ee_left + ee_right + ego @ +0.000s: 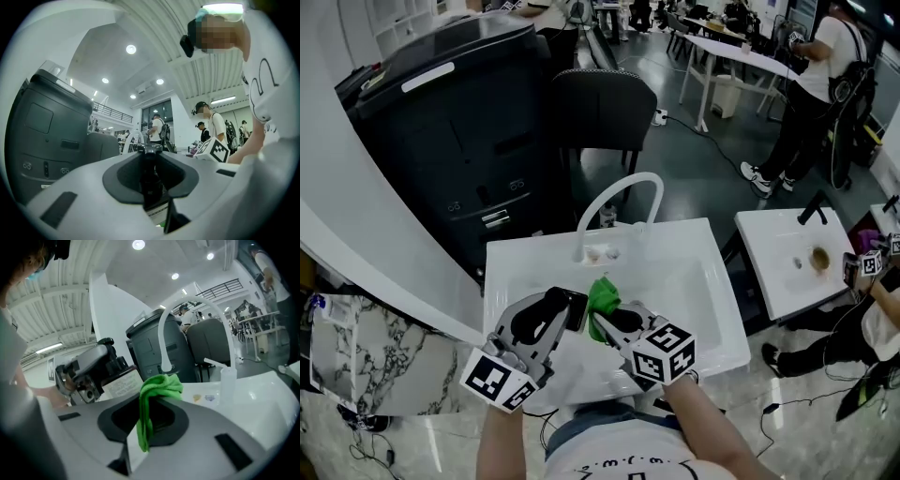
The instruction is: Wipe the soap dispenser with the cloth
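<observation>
A dark soap dispenser [576, 307] is held over the white sink [694, 246], with my left gripper [565, 306] shut on it. In the left gripper view its black pump top [148, 149] sticks up between the jaws. The right gripper view shows its pale label [120, 385] beside the left gripper [89, 369]. A green cloth [603, 297] is bunched in my right gripper [607, 322], just right of the dispenser and close to it. In the right gripper view the cloth [157, 387] hangs down from the shut jaws.
An arched white faucet [619, 192] rises at the sink's back edge. A small clear bottle [226, 379] stands on the sink deck. A large black machine [455, 122] and a dark chair [600, 112] are behind. A second sink [792, 258] lies right; people stand farther off.
</observation>
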`<state>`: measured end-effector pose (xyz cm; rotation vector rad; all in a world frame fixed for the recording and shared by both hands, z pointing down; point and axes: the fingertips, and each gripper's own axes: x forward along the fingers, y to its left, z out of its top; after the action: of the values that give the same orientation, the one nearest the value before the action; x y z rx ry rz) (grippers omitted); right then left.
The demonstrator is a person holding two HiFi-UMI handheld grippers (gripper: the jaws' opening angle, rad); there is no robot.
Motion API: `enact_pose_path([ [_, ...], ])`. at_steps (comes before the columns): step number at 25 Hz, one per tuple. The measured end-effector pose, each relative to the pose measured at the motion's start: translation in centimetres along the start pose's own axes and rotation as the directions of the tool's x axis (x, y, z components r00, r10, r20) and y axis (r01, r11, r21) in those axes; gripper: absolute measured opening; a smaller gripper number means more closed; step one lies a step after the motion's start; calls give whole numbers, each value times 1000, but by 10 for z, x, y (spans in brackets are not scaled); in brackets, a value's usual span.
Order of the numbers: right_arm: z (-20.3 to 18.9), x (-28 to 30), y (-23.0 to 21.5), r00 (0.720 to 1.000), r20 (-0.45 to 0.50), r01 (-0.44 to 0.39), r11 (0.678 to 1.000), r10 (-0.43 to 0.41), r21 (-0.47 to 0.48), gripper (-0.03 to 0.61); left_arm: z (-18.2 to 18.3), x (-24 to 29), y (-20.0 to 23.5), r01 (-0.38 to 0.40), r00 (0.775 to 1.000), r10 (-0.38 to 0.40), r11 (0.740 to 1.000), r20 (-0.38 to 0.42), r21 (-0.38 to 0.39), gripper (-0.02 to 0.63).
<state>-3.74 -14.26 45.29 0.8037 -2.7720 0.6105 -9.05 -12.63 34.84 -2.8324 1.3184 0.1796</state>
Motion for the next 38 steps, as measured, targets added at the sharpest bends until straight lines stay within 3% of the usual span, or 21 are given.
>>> enact_pose_path([
  [4,-5,-1,-8,1000,-17,17,1000,-17,16,48,4,0,-6,20,1000,-20,998,-4,55,91],
  [8,16,-13,-19,998,68,9,999,-11,35,48,5,0,-21,89,996,-82,982,-44,170,89],
  [13,64,-32,-18,963,249,-124,989,100,83,48,-4,0,-47,229,971,-179,891,-158,392,91],
  [15,79,-37,-15,943,301,-179,979,143,97,48,-4,1,-54,258,965,-205,862,-164,437,91],
  [19,90,-41,-2,903,349,-312,941,252,130,48,-7,-2,-65,287,957,-231,834,-173,471,91],
  [23,71,-31,14,883,269,-436,884,385,167,48,-7,-1,-67,295,955,-245,830,-166,473,91],
  [28,43,-16,13,863,174,-505,813,474,289,48,-5,-1,-65,304,952,-257,837,-163,454,91],
  [32,20,0,3,879,80,-470,821,471,324,48,-4,-3,-65,313,950,-264,832,-169,457,91],
  [38,1,14,-2,897,20,-423,844,442,328,48,-11,-9,-70,359,933,-302,794,-195,491,91],
])
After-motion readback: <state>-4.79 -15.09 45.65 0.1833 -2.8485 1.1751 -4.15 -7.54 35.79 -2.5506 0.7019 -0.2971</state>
